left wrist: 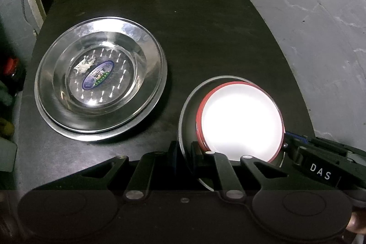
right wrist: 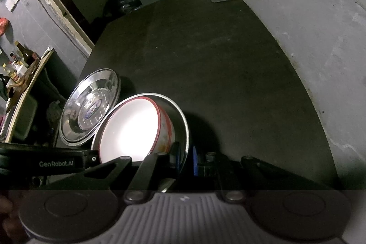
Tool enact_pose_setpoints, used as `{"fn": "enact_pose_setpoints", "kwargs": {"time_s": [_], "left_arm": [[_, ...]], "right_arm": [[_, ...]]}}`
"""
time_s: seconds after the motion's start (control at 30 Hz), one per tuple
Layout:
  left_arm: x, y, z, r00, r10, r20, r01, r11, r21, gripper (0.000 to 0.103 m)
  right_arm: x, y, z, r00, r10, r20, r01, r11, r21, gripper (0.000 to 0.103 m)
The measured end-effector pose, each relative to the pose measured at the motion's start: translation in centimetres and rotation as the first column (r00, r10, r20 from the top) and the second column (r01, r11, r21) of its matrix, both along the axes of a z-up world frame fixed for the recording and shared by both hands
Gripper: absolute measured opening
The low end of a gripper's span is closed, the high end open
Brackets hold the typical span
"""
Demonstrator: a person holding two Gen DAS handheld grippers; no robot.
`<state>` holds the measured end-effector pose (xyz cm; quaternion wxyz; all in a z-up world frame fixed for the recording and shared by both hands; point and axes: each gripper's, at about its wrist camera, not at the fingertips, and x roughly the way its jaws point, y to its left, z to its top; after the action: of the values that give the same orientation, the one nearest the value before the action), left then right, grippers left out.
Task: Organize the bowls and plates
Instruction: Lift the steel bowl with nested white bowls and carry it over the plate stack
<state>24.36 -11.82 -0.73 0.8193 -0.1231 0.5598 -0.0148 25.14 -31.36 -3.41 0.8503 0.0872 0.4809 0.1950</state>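
With our left gripper we pinch the near rim of a steel bowl, and our right gripper pinches its opposite rim. Inside it sits a red-rimmed white bowl. The steel plates lie stacked on the dark table, to its left.

Both my grippers are low and close together: left gripper pinched on the steel bowl rim, right gripper clamping the opposite rim.
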Motion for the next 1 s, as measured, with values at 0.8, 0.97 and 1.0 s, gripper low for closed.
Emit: {"fn": "enact_pose_setpoints", "kwargs": {"time_s": [0.8,0.97,1.0], "left_arm": [[-0.4,2.5,3.1,0.991,-0.041,0.124,0.041,0.999,-0.002,0.011],[-0.3,4.4,3.9,0.990,-0.011,0.139,0.011,1.000,0.001,0.011],[-0.3,4.8,3.9,0.990,-0.006,0.139,0.006,1.000,0.003,0.011]], "right_arm": [[-0.1,1.3,3.1,0.997,-0.024,0.069,0.021,0.999,0.043,0.012],[0.6,3.1,3.8,0.997,0.006,0.082,-0.010,0.999,0.053,0.012],[0.7,3.5,3.9,0.996,0.013,0.083,-0.017,0.998,0.055,0.012]]}}
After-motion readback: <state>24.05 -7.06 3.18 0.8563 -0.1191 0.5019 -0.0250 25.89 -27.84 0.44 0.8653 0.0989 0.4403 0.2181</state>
